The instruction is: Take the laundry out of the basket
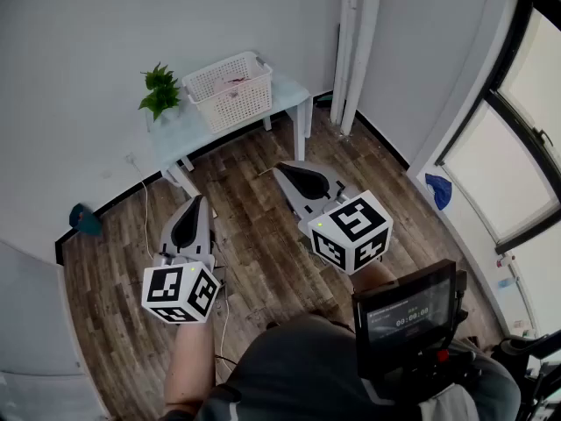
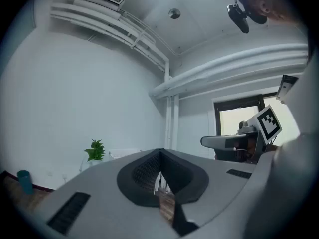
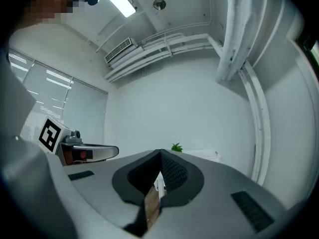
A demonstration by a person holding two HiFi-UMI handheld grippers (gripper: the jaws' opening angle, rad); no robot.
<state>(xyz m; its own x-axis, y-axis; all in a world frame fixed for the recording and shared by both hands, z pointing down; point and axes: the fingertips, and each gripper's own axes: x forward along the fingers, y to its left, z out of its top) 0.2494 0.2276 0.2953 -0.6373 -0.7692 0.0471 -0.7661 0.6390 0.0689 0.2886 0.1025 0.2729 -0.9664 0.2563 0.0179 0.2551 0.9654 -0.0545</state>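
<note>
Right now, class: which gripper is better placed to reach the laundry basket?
Right, narrowly. Both are shut, empty and far short of the basket on the table, but the right gripper sits further forward than the left gripper.

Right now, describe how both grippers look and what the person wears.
The left gripper and right gripper are light grey tapered shells with black ribbed pads, each backed by a white cube bearing black square markers. The person wears a dark grey shirt.
</note>
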